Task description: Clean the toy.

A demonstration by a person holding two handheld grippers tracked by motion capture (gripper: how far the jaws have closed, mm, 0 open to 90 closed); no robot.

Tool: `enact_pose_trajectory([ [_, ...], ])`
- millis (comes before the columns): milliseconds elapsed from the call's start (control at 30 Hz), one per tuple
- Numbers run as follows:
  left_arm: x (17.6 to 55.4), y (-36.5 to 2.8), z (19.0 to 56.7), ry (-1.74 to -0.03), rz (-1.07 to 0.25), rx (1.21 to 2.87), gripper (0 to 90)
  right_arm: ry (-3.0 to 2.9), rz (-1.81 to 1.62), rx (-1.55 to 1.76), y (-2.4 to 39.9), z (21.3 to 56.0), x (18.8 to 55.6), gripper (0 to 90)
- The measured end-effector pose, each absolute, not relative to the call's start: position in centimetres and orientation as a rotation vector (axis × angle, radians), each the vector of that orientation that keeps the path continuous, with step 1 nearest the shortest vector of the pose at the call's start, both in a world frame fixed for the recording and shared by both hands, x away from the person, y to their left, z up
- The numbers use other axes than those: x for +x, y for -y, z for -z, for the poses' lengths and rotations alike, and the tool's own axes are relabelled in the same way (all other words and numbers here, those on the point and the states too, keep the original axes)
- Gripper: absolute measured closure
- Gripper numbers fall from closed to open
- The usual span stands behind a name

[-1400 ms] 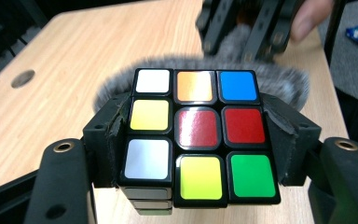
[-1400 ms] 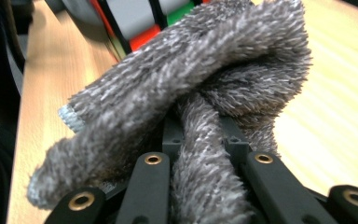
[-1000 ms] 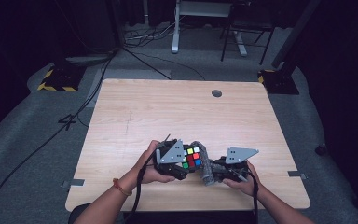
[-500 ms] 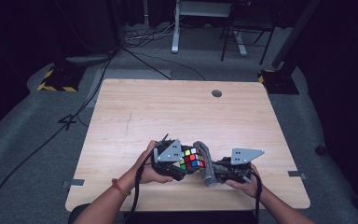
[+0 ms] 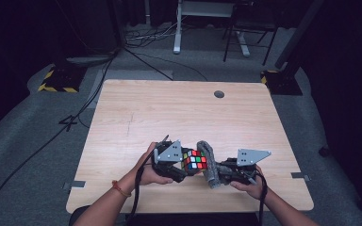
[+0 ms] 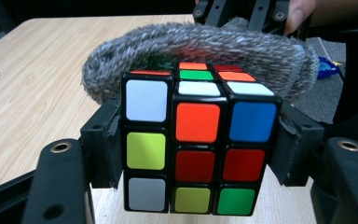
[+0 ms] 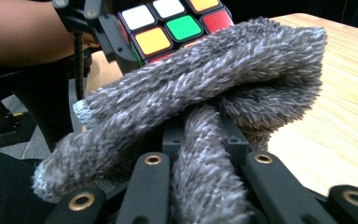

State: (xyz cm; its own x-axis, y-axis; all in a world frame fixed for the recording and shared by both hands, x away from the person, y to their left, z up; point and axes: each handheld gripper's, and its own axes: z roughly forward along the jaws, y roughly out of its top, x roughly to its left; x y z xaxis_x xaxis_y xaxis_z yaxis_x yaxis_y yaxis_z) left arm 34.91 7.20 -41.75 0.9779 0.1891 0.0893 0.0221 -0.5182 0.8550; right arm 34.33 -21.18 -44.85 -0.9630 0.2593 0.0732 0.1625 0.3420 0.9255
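Left gripper view: left tongs (image 6: pixel 196 154) clamp cube (image 6: pixel 196 140); right gripper view: right tongs (image 7: pixel 200 154) pinch cloth (image 7: pixel 205 88).

You will find no words, brand names, numbers or signs that can be read in any of these views. The puzzle cube (image 6: pixel 196 142) at the six o'clock edge of the counter (image 5: pixel 169 113) carries only plain coloured stickers, with no logo on its centre squares. The yellow and black striped markings (image 5: pixel 56 87) on the floor at ten o'clock are a hazard pattern, not lettering.
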Motion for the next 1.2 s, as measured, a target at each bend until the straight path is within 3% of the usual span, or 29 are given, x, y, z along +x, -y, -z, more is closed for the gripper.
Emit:
enact_pose_trajectory([
  [733, 34.6, -4.9, 43.0, -0.126, -0.332, 2.277, 33.1, -2.429, -1.63, 0.291, 20.6, 42.3, 33.4, 77.2],
  [967, 34.7, -4.6, 43.3, -0.139, -0.353, 2.311, 33.1, -2.459, -1.531, 0.266, 19.0, 42.5, 33.2, 77.0],
  [1200, 34.7, -5.6, 42.6, -0.148, -0.366, 2.281, 33.3, -2.469, -1.459, 0.397, 20.6, 43.5, 34.5, 77.0],
])
